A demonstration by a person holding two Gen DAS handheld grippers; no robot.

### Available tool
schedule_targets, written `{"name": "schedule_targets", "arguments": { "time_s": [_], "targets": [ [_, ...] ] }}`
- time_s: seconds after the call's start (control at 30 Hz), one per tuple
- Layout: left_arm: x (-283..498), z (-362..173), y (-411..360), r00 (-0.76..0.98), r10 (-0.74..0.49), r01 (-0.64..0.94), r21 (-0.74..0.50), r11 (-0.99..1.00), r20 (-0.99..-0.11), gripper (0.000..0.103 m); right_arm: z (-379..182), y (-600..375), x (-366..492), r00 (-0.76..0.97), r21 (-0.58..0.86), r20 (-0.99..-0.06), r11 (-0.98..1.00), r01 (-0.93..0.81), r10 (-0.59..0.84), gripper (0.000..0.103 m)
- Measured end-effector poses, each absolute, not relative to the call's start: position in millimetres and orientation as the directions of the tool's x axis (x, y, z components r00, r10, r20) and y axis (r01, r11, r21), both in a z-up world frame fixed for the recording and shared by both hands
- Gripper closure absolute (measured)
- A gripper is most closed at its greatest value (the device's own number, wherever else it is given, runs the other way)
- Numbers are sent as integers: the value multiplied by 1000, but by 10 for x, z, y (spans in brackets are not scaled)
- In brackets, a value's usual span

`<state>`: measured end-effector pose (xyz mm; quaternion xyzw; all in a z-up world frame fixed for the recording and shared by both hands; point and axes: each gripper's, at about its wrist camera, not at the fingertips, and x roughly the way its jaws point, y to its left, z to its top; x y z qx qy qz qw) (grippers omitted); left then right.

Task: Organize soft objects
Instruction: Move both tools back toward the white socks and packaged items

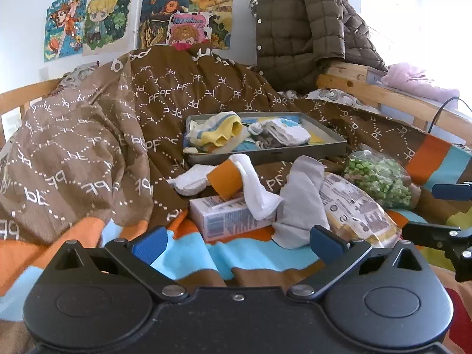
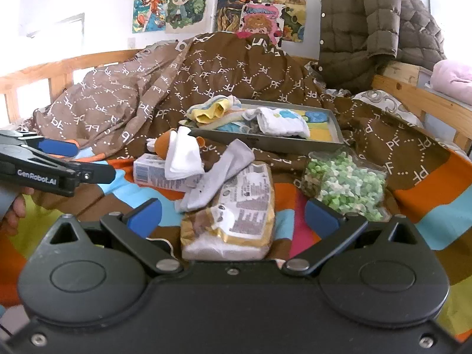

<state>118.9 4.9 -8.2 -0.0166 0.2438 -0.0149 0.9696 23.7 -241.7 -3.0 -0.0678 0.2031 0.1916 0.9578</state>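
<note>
Grey sock (image 1: pixel 303 203) on bed, left tongs (image 1: pixel 239 243) spread level, right tongs (image 2: pixel 231 216) spread

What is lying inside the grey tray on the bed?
In the tray lie a yellow-and-white cloth bundle and white folded socks with a darker piece beside them. Blue and yellow show on the bottom; the rest is covered.

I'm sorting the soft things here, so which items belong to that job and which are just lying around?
For the job:
grey sock
white sock
white and orange sock
grey tray, already holding folded socks

Lying about:
small carton
printed food packet
bag of green sweets
quilted jacket
</note>
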Motion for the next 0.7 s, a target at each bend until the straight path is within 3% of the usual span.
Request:
{"name": "schedule_targets", "arguments": {
  "time_s": [0.7],
  "targets": [
    [1566, 30, 196, 900, -18, 17, -5, 1000, -435, 1, -130, -2173, 728, 841, -45, -394, 905, -422, 372, 1]
  ]
}}
